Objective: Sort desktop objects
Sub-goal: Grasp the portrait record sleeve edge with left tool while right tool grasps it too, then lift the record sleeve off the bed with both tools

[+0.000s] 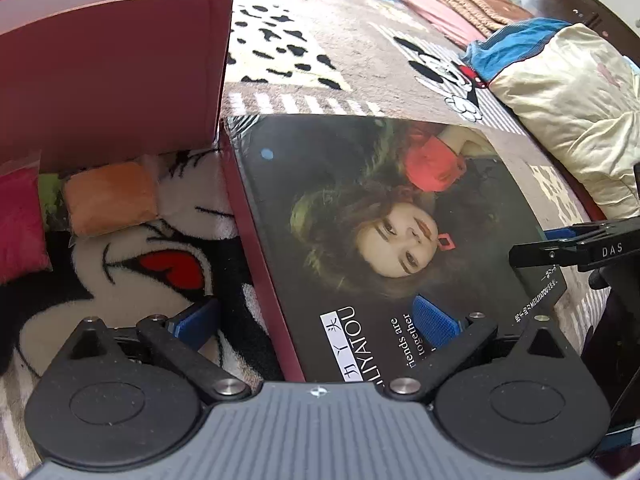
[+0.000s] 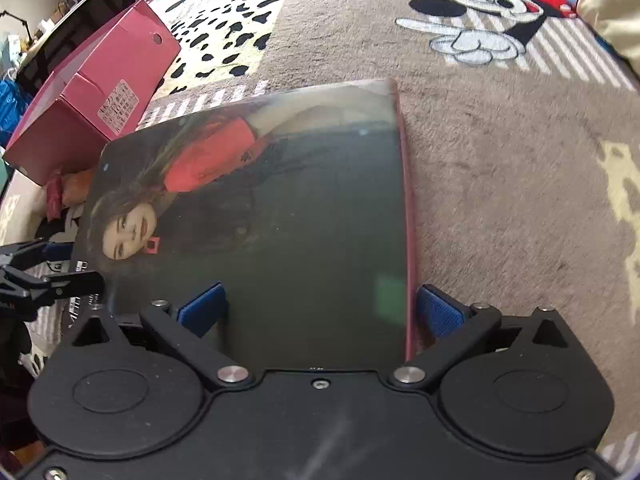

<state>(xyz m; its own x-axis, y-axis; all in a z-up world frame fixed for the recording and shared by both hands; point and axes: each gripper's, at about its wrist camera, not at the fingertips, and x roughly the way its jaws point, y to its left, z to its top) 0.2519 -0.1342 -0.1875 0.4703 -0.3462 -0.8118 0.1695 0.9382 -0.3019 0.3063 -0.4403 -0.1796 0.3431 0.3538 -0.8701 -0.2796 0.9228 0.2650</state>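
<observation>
A flat box lid (image 1: 360,208) with a woman's portrait and a maroon rim lies on the cartoon blanket; it also shows in the right wrist view (image 2: 280,208). My left gripper (image 1: 316,320) is open and straddles the lid's left rim, one blue pad each side. My right gripper (image 2: 320,308) is open and straddles the lid's right rim. The open pink box (image 1: 112,76) stands left of the lid, and also shows in the right wrist view (image 2: 100,92). An orange pouch (image 1: 110,196) and a magenta pouch (image 1: 18,224) lie in front of the box.
A cream pillow (image 1: 572,112) and folded pink and tan blankets (image 1: 452,4) lie at the right and far side. The patterned blanket (image 2: 500,184) stretches right of the lid. The right gripper shows at the left wrist view's right edge (image 1: 580,250).
</observation>
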